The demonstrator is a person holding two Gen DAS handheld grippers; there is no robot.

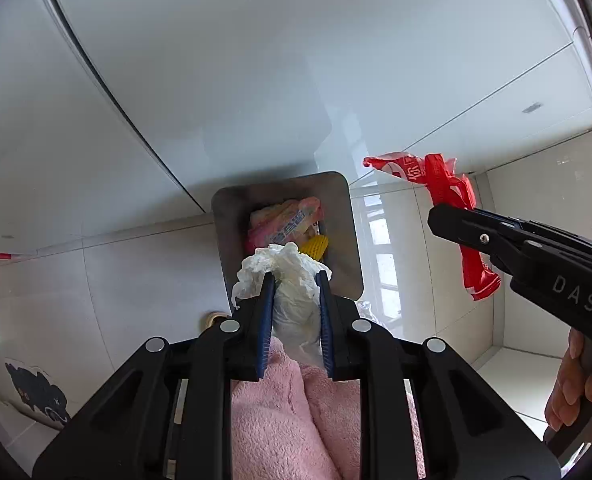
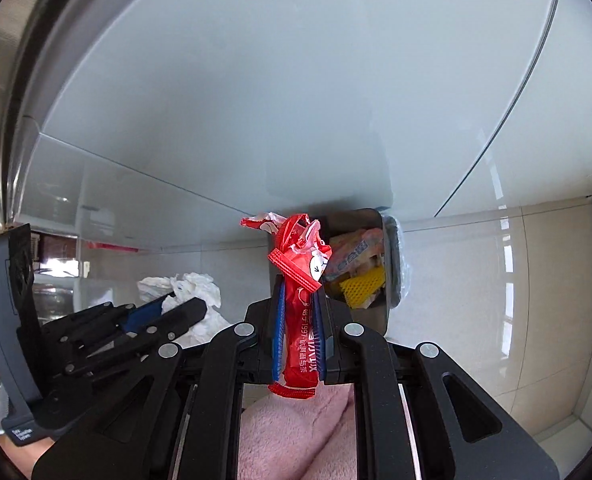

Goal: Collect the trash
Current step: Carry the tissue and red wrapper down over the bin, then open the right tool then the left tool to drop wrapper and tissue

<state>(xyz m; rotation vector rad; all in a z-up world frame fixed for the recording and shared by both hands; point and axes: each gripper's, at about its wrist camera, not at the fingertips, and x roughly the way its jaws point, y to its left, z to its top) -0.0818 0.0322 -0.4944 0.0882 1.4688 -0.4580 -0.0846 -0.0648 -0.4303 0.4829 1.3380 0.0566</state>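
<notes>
My left gripper (image 1: 296,278) is shut on a crumpled white tissue (image 1: 286,266), which hangs just above the open grey trash bin (image 1: 341,200). Inside the bin lie a pink wrapper (image 1: 284,220) and a yellow mesh piece (image 1: 315,247). My right gripper (image 2: 299,284) is shut on a red snack wrapper (image 2: 299,320), beside and left of the same bin (image 2: 383,240) in the right wrist view. In the left wrist view that red wrapper (image 1: 439,176) and the right gripper (image 1: 439,216) are to the bin's right. The left gripper (image 2: 188,304) with its tissue (image 2: 196,286) shows at the left of the right wrist view.
Pale glossy cabinet fronts (image 1: 256,60) rise behind the bin. Beige floor tiles (image 1: 116,280) surround it. Pink fluffy fabric (image 1: 280,420) lies below both grippers. A hand (image 1: 575,384) holds the right gripper's handle. A dark cat-shaped item (image 1: 36,392) lies on the floor at lower left.
</notes>
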